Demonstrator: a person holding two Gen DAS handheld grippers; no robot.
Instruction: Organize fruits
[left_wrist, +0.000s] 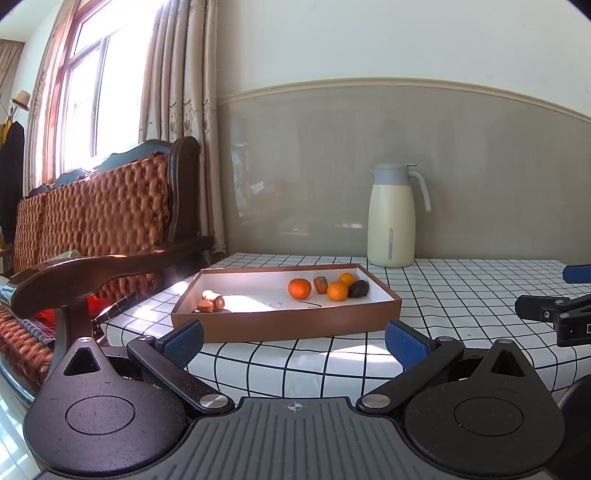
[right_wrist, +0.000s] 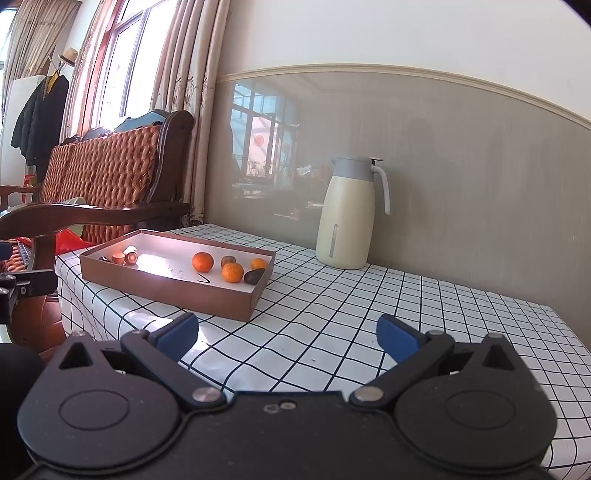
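A shallow brown box (left_wrist: 284, 320) (right_wrist: 173, 291) with a white inside lies on the checked table. At its right end sit three oranges, the biggest (left_wrist: 299, 288) (right_wrist: 202, 262) to the left, plus a dark avocado-like fruit (left_wrist: 358, 288) (right_wrist: 254, 276) and a small brown fruit (left_wrist: 320, 284) (right_wrist: 228, 261). Small reddish-brown pieces (left_wrist: 210, 301) (right_wrist: 125, 256) lie at the left end. My left gripper (left_wrist: 293, 341) is open, just short of the box's front wall, nothing between its fingers. My right gripper (right_wrist: 288, 334) is open over the tablecloth, right of the box, also with nothing in it.
A cream thermos jug (left_wrist: 392, 216) (right_wrist: 349, 213) stands at the back by the wall. A wooden armchair with a woven cushion (left_wrist: 103, 218) (right_wrist: 99, 173) sits close to the table's left edge. Checked cloth (right_wrist: 406, 306) stretches to the right of the box.
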